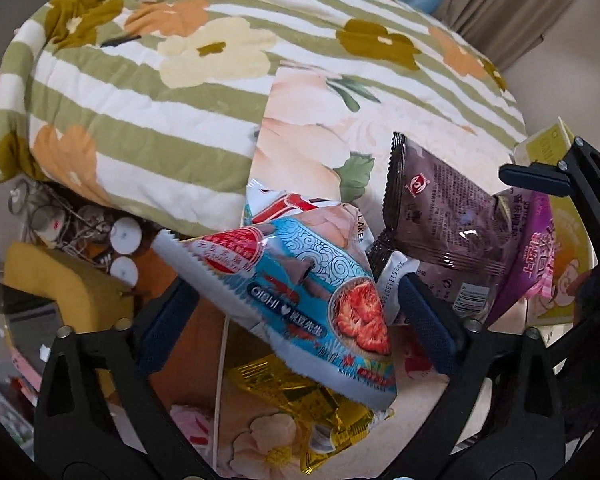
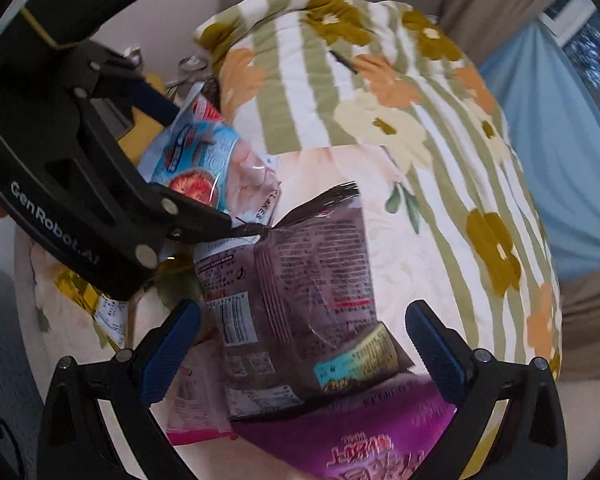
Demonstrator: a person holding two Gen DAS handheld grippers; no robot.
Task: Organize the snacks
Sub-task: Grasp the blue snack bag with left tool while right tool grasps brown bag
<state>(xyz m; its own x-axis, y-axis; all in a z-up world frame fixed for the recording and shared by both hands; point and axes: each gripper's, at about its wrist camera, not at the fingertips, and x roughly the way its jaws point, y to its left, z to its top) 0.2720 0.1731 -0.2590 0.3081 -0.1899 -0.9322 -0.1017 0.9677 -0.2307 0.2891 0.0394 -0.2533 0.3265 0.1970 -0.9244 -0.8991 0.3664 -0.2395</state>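
Observation:
A blue snack packet (image 1: 296, 300) printed with red chips lies slanted between the pads of my left gripper (image 1: 296, 320), which stand wide apart around it without pressing; the right wrist view shows that left gripper (image 2: 200, 168) straddling the same blue packet (image 2: 196, 148). A dark brown packet (image 2: 292, 300) sits between the spread pads of my right gripper (image 2: 302, 344), with gaps on both sides. It rests on a purple packet (image 2: 360, 440). In the left wrist view, one right-gripper finger (image 1: 532, 178) hangs beside the brown packet (image 1: 440, 220).
The snacks are piled on a floral sheet (image 1: 300, 140) in front of a folded green-striped quilt (image 1: 160, 100). A gold packet (image 1: 300, 400) lies under the blue one, a pink packet (image 2: 196, 400) and a yellow box (image 1: 560, 240) nearby. A yellow seat (image 1: 60, 280) stands at left.

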